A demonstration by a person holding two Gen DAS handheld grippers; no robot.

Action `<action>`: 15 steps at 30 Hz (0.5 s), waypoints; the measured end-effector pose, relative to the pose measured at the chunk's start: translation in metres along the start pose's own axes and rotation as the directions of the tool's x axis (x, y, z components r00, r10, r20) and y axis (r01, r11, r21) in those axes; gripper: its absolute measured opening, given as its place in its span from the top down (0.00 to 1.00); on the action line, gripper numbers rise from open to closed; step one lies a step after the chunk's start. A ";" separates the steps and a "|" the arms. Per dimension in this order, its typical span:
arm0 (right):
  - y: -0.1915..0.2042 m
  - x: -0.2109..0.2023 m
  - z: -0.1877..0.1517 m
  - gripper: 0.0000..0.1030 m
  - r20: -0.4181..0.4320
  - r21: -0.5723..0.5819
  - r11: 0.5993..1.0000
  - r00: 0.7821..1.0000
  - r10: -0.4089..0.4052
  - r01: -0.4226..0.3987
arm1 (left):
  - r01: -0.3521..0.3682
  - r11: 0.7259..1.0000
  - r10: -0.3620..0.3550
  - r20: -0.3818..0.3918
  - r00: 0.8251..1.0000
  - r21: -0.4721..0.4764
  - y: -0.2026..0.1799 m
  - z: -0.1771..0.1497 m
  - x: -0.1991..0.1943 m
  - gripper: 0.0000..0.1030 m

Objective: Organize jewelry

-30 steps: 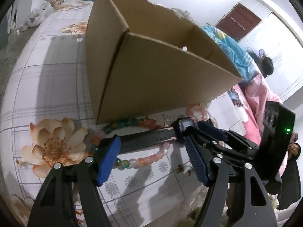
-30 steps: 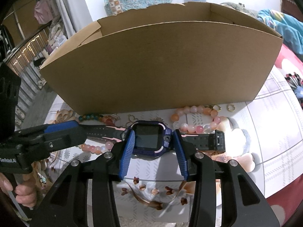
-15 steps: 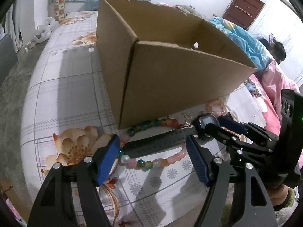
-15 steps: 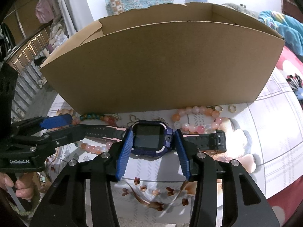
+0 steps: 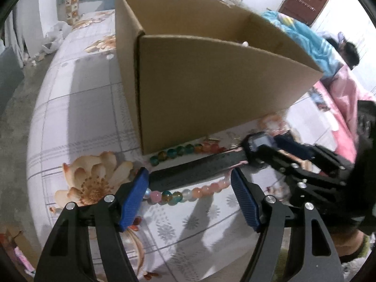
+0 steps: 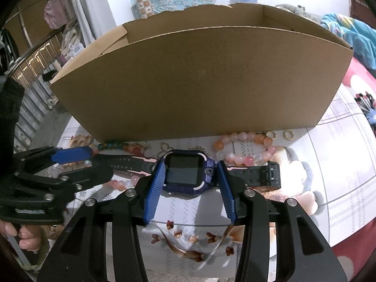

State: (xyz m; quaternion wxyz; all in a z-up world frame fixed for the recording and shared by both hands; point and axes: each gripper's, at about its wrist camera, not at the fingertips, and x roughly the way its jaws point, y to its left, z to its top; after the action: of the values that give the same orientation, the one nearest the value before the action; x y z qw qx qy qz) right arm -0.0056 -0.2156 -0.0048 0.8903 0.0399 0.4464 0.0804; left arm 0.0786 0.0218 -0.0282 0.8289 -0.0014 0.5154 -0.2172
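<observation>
your right gripper [image 6: 190,185] pinches the watch [image 6: 185,172] by its case, still on the table [image 6: 340,164] before the box [image 6: 199,82]. your left gripper [image 5: 190,199] stands spread over its strap. beads [image 6: 244,148] and rings [image 6: 287,134] wait outside; nothing looks boxed.

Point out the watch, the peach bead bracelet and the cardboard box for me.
watch [image 6: 184,172]: right wrist view, on its dark screen.
peach bead bracelet [image 6: 249,159]: right wrist view, on a front bead.
cardboard box [image 6: 199,82]: right wrist view, on its near wall.
</observation>
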 end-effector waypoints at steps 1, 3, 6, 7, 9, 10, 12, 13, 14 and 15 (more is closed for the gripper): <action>0.000 0.000 0.000 0.58 0.000 0.000 1.000 1.000 0.000 0.000 | -0.008 1.000 0.008 -0.003 1.000 0.005 -0.002 0.000 0.001 0.32; 0.000 0.000 0.000 0.58 0.001 0.000 1.000 1.000 0.000 0.000 | 0.006 1.000 -0.006 -0.009 1.000 0.005 -0.003 0.000 0.002 0.32; 0.000 0.000 0.000 0.58 0.001 0.000 1.000 1.000 0.000 0.000 | 0.015 1.000 -0.015 -0.006 1.000 0.003 -0.005 0.000 0.004 0.30; -0.001 -0.001 -0.001 0.58 0.001 0.001 1.000 1.000 0.000 0.000 | 0.026 1.000 -0.026 -0.004 1.000 -0.006 -0.003 0.001 0.004 0.29; -0.002 0.000 -0.001 0.58 0.003 0.001 1.000 1.000 0.000 0.000 | 0.081 0.996 -0.080 0.003 0.997 -0.047 0.005 0.003 0.003 0.28; -0.001 0.000 -0.001 0.58 0.003 0.001 1.000 1.000 0.000 0.000 | 0.103 0.993 -0.103 0.007 0.995 -0.064 0.009 0.004 0.003 0.28; -0.002 0.000 -0.001 0.58 0.004 0.001 1.000 1.000 0.000 0.000 | 0.172 0.980 -0.171 0.020 0.985 -0.100 0.016 0.005 0.003 0.28; -0.002 0.000 -0.001 0.57 0.005 0.000 1.000 1.000 0.000 0.000 | 0.218 0.968 -0.216 0.023 0.976 -0.123 0.017 0.006 0.004 0.28; -0.002 0.000 -0.001 0.57 0.005 0.000 1.000 1.000 -0.001 0.001 | 0.235 0.962 -0.233 0.031 0.972 -0.138 0.018 0.007 0.005 0.28; -0.002 0.000 -0.001 0.57 0.005 0.001 1.000 1.000 -0.001 0.001 | 0.249 0.958 -0.247 0.032 0.968 -0.141 0.018 0.007 0.005 0.28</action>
State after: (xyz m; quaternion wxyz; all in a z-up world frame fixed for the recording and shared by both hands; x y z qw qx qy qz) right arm -0.0064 -0.2175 -0.0056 0.8915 0.0402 0.4441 0.0798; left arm 0.0930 0.0347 -0.0338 0.7965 -0.1273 0.5196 -0.2816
